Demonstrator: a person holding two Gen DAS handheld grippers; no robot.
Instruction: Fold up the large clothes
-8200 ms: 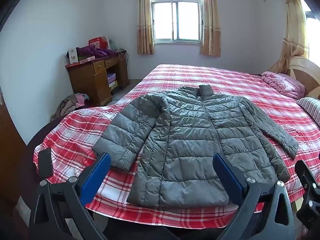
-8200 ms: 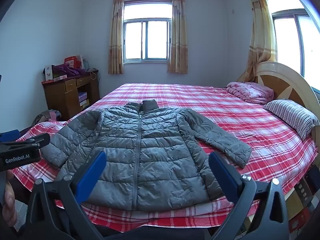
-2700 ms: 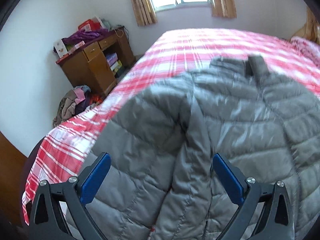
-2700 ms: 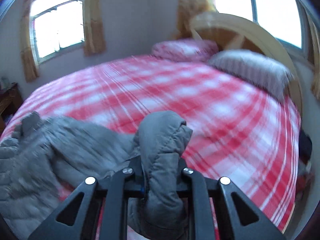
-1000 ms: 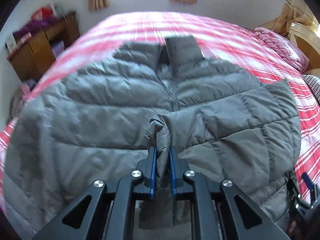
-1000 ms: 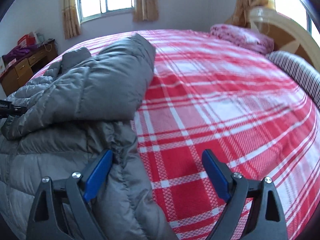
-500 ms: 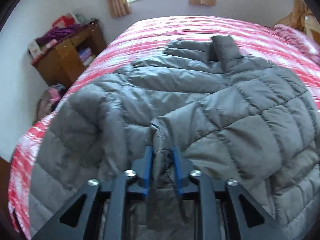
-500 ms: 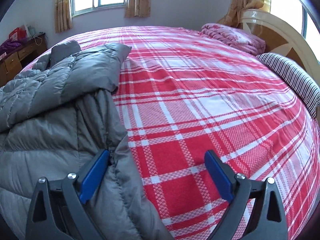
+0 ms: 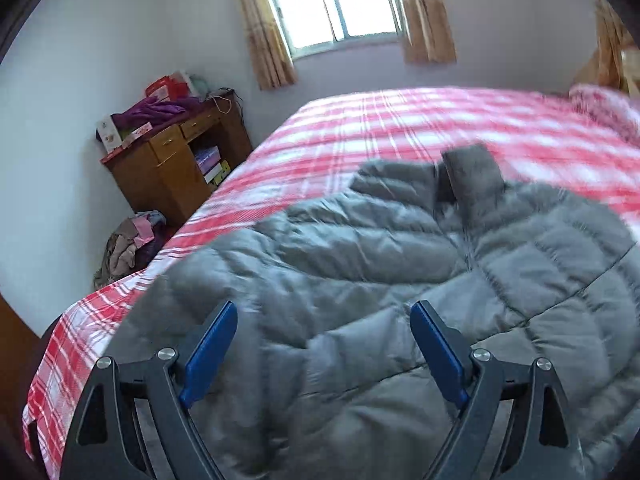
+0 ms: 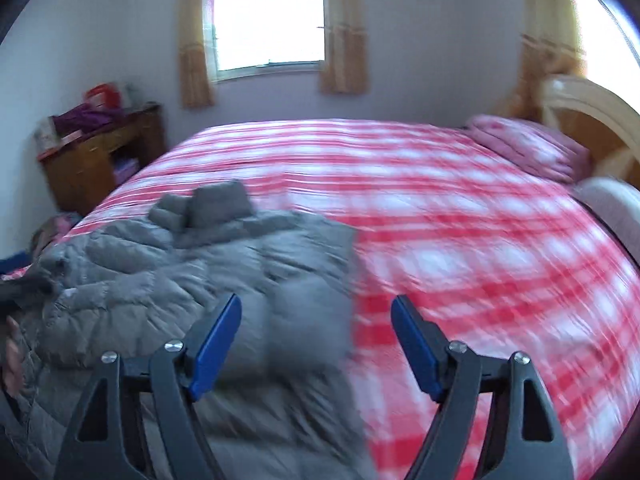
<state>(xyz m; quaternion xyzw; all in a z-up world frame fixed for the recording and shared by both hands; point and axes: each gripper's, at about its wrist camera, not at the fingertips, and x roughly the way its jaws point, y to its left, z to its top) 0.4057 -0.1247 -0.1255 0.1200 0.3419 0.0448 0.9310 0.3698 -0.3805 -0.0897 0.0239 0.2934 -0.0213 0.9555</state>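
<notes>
The grey puffer jacket point(image 9: 380, 300) lies on the near left part of the bed point(image 10: 460, 208), collar point(image 10: 220, 200) toward the far window, and both sleeves look folded in across the chest; so I judge the sleeve-folding step just finished and the body fold is what comes next. The left claw point(image 9: 322, 344) has just been opening, and its blue pads now stand wide apart above the quilted front with nothing pinched between them; the right claw point(image 10: 316, 344) is spread too, its jaws having just been narrowing a little, and it hovers over the jacket's right edge where grey fabric meets the red check cover, gripping nothing. A hand point(image 10: 10, 364) shows at the left edge of the right wrist view. The next move, as I read it, calls for both claws to take the near hem, one at each corner, and carry it up toward the collar; the padding is slippery and springy, so a shallow pinch may slide off and the tucked sleeves may creep out. As for containers, the wooden desk point(image 9: 172, 168) by the far left wall has an open cubby holding what look like stacked boxes point(image 9: 212, 164), though blur hides the detail; purple cloth and cartons are piled on its top.
</notes>
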